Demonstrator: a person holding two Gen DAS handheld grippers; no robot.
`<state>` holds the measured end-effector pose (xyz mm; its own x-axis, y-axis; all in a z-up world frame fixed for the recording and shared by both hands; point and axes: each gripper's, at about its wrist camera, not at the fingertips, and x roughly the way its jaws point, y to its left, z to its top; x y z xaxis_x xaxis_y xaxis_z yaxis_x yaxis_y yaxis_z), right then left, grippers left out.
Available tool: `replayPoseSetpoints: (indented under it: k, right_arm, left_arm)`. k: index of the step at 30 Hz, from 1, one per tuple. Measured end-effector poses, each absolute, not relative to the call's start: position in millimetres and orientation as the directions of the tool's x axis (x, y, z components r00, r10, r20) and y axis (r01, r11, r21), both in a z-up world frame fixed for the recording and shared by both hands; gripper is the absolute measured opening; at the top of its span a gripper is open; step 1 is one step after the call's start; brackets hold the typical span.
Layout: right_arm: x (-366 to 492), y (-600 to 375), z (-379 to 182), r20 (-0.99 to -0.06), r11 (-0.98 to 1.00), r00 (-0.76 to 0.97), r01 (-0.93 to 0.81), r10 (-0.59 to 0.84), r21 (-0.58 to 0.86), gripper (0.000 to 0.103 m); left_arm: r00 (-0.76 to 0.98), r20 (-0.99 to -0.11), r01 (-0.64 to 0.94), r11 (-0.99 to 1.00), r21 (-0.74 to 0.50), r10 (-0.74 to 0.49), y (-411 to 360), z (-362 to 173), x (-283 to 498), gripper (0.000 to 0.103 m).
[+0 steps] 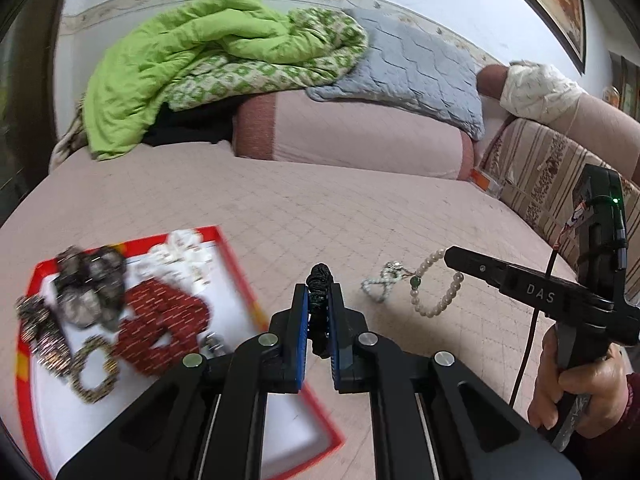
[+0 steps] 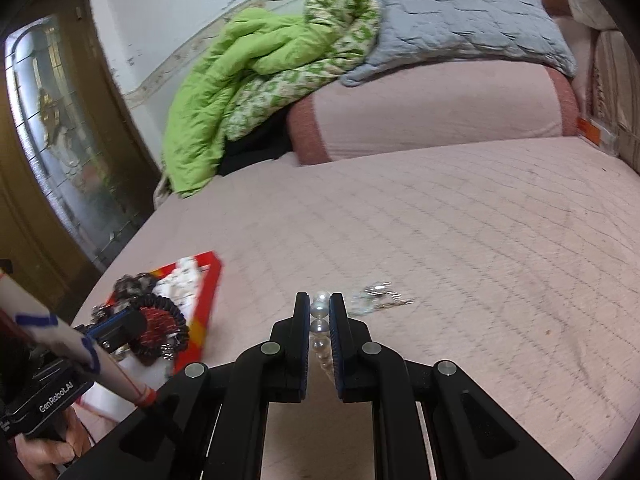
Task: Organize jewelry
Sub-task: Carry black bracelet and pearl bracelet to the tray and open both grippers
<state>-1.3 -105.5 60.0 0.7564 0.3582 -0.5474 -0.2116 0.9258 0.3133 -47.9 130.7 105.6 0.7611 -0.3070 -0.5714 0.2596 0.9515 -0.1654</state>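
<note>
The left tool [image 1: 319, 312] is pinching a dark braided cord piece [image 1: 319, 280] between its blue pads, the cord's knotted end poking out past the fingertips toward twelve o'clock. At nine o'clock from it, in the left wrist view, lies a red-rimmed tray [image 1: 236, 264] with a white floor, resting on the bed's pink quilted cover [image 1: 320, 208]. Inside the tray sit a red beaded bracelet [image 1: 160, 324], a white beaded piece [image 1: 184, 256] at the far side, a dark mottled bundle [image 1: 92, 284] and a gold-and-black beaded ring [image 1: 94, 372] at the near left; blur hides finer detail.

The right tool [image 2: 319, 308] is pinching a pearl bracelet [image 2: 320, 306], pearls showing between its pads. From the left wrist view that tool [image 1: 450, 256] enters from three o'clock, held by a hand [image 1: 576, 384], with the pearl bracelet [image 1: 436, 300] hanging from its tip as a loop bearing one green bead. Just beside the loop, toward nine o'clock, a small pale green beaded piece [image 1: 380, 284] lies on the cover.

At twelve o'clock, well apart, a lime green quilt [image 1: 180, 52] and a grey pillow [image 1: 416, 64] are heaped on a pink bolster [image 1: 352, 132].
</note>
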Motion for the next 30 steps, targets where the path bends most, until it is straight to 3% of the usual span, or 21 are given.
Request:
replayPoseSetpoints:
  k: [12,30]
  right_arm:
    - [-51,-1,82,-0.506,0.843,0.675,-0.404,0.537,0.355,0.01]
    - [-63,134,65,-0.573,0.743,0.489,-0.548,0.658,0.385,0.01]
  left_arm:
    - [0.795,-0.577,0.071,0.973,-0.22,-0.189,242,99,-99,0.009]
    - [0.763,-0.637,-0.116,0.945,-0.306,-0.112,329,74,-114,0.009]
